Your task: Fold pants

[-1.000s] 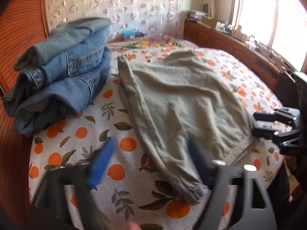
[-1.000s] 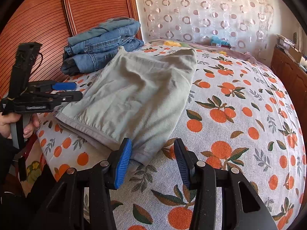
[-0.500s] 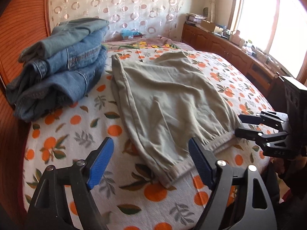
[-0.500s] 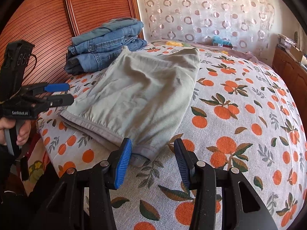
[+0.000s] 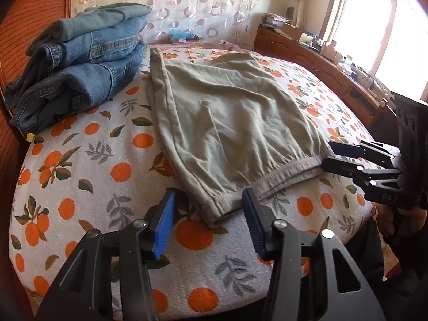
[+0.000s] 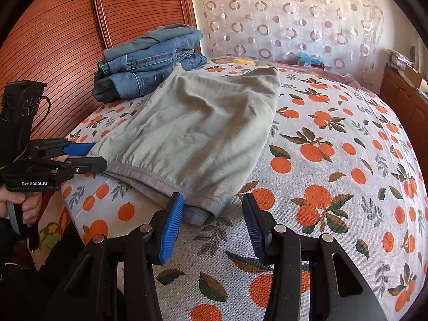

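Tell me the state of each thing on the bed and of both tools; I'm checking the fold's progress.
Khaki pants: folded over, lying flat, cuffs at the near bed edge.
Jeans stack: folded, piled by the headboard.
Left tool: jaws closing around a cuff corner, pads not yet touching.
Right tool: open, astride the other cuff corner, not gripping.

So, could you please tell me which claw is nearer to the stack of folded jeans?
Left. The left claw is at the khaki pants' hem corner on the jeans' side; the right claw is at the opposite corner.
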Available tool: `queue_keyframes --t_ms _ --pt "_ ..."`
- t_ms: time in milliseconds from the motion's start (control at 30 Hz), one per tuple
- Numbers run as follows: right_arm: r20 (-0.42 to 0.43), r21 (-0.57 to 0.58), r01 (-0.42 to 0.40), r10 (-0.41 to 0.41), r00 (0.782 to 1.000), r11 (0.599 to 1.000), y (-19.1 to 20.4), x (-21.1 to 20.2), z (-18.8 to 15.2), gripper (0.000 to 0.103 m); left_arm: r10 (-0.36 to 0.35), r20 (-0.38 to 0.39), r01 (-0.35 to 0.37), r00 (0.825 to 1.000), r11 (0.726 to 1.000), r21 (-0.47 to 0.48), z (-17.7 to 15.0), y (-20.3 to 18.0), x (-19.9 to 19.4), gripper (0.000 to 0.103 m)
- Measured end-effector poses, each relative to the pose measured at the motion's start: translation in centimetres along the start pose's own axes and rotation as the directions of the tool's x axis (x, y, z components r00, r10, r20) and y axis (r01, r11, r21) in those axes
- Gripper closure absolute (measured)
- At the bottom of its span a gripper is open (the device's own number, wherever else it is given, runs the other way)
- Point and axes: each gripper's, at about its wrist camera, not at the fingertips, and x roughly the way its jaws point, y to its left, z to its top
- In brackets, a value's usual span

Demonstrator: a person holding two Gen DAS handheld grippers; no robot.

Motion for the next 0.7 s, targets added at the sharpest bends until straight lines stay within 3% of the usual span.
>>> queue_keyframes --t_ms 233,633,700 --pt "0.003 0.000 -0.003 0.003 1.000 1.000 0.0 0.1 0.0 0.055 -0.014 -0.001 0.014 1.000 1.000 -0.013 -0.4 -1.0 -0.2 0.053" --pt "0.008 0.008 -0.009 0.009 1.000 1.000 0.0 0.1 0.1 0.055 -0.080 0.020 0.082 0.997 0.982 -0.167 -0.3 0.6 -0.7 0.053" --pt "0.013 0.011 -0.010 0.010 1.000 1.000 0.1 0.1 0.0 0.055 -0.052 0.026 0.055 0.998 0.986 -0.155 -0.4 0.6 -0.7 0.061"
